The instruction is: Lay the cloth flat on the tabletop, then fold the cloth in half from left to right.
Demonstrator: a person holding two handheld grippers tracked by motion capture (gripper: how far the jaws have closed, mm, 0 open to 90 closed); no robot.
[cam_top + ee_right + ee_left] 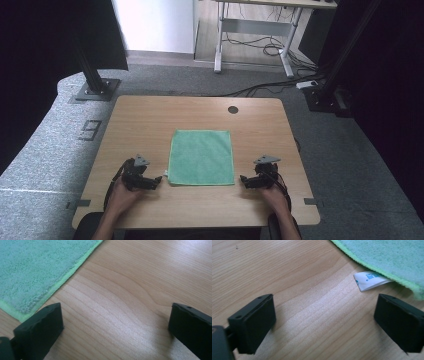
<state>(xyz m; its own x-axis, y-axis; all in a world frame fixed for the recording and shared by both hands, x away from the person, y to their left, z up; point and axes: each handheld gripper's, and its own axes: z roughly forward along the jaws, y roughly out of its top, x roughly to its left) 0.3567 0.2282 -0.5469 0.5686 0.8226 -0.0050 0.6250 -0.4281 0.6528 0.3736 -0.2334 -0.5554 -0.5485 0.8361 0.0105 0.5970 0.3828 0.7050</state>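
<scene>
A green cloth [201, 156] lies flat and square in the middle of the wooden table [150, 120]. My left gripper [156, 182] rests low by the cloth's near left corner, jaws wide and open over bare wood. In the left gripper view [324, 320] the cloth's edge [387, 262] and its white care tag [369, 280] lie just beyond the jaws. My right gripper [243, 181] sits by the near right corner, also open, with nothing between its jaws. In the right gripper view [115, 327] the cloth's corner [32, 277] lies just ahead of the left jaw.
A dark round grommet [233, 109] marks the table's far side. Black frame posts [92, 70] stand on grey carpet at the far left and far right [325, 85]. A desk with cables [260, 40] stands further back.
</scene>
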